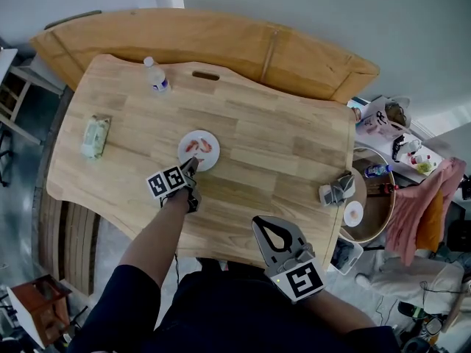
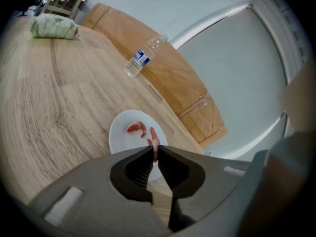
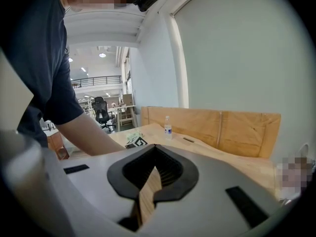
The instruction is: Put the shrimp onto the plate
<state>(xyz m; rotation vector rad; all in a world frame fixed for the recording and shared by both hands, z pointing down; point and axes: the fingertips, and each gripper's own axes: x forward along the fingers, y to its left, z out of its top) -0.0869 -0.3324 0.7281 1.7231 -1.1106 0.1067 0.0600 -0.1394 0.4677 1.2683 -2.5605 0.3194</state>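
A white plate (image 1: pixel 212 158) (image 2: pixel 120 134) sits near the middle of the wooden table (image 1: pixel 280 145). One pink shrimp (image 2: pixel 137 128) lies on it. My left gripper (image 1: pixel 193 165) (image 2: pixel 154 151) hovers at the plate's near edge, shut on a second shrimp (image 2: pixel 153 141) that sticks out from between its tips over the plate. My right gripper (image 1: pixel 275 235) (image 3: pixel 155 148) hangs off the table's near edge close to the person's body, its jaws shut with nothing between them.
A water bottle (image 1: pixel 156 76) (image 2: pixel 143 57) lies at the table's far side, and a green packet (image 1: pixel 96 135) (image 2: pixel 54 27) is at the left. A grey object (image 1: pixel 336 190) sits at the right edge. A wooden board (image 1: pixel 221 39) leans behind the table.
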